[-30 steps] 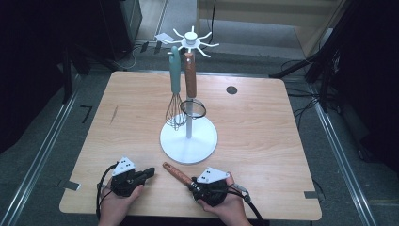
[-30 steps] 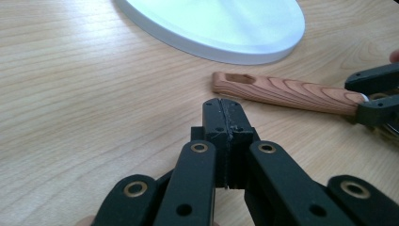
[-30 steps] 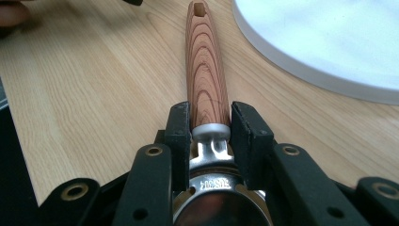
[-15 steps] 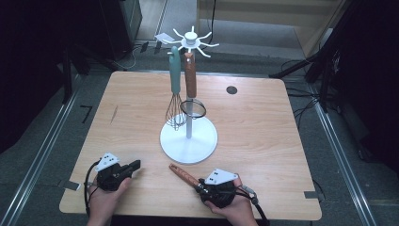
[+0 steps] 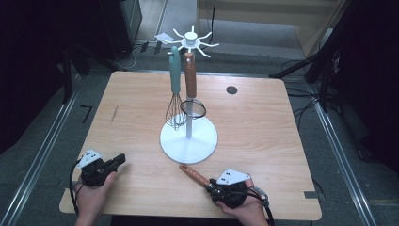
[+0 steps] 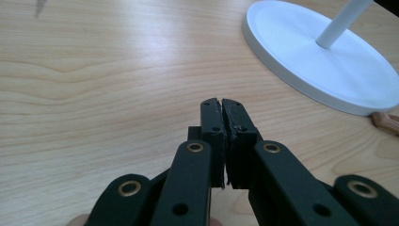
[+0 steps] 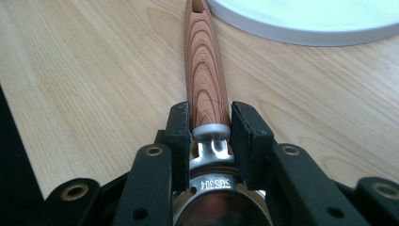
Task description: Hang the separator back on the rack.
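— What have I got in the right gripper (image 7: 210,123)?

— A wooden-handled steel utensil (image 7: 203,70), clamped at the metal collar, handle lying on the table (image 5: 263,127) towards the rack's white base (image 5: 188,141). I judge it stiff, light and smooth, so that neck grip suits it.

— And my left gripper (image 6: 221,104)?

— Clenched on nothing, resting near the table's front edge.

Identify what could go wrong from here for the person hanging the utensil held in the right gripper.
The right gripper clamps the wooden-handled steel utensil only at its narrow metal neck, so it could pivot. Lifted toward the white hook stand, its handle might knock the teal-handled wire whisk or wooden-handled round strainer.
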The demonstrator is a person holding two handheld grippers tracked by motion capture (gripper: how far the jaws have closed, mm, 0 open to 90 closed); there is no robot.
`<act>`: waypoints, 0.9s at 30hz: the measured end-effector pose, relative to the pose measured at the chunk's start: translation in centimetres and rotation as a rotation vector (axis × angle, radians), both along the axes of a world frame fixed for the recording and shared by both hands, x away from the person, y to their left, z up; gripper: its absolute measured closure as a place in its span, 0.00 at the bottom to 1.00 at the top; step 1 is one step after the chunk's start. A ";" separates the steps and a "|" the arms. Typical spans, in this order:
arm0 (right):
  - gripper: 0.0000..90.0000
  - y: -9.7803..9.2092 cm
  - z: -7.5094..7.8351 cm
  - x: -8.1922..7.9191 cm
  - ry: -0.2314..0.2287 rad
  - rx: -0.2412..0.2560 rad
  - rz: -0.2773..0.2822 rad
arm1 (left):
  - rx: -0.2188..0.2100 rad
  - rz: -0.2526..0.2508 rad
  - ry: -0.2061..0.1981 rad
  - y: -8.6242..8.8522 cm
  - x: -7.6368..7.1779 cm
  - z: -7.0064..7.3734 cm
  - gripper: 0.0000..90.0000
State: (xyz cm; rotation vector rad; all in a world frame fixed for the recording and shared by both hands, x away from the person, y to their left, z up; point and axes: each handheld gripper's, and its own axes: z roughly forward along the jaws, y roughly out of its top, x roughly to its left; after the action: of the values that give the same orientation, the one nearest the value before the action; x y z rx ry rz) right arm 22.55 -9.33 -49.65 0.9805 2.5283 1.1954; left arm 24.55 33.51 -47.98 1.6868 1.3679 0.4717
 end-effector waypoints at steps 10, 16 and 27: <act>0.73 -0.3 0.1 0.4 0.024 0.004 0.011 | -0.012 0.043 -0.011 1.1 0.2 -0.2 0.83; 0.68 -0.1 1.3 0.9 0.043 -0.049 0.023 | 0.017 0.091 -0.005 1.4 0.5 -0.1 0.62; 0.58 0.7 3.5 2.9 0.145 -0.223 0.097 | 0.050 0.123 -0.006 2.0 0.6 -0.1 0.50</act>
State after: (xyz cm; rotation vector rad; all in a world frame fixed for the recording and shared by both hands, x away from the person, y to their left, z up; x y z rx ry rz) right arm 25.45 -8.60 -46.13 0.9304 2.7759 0.8677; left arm 25.17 35.51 -48.10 1.6464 1.4714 0.5854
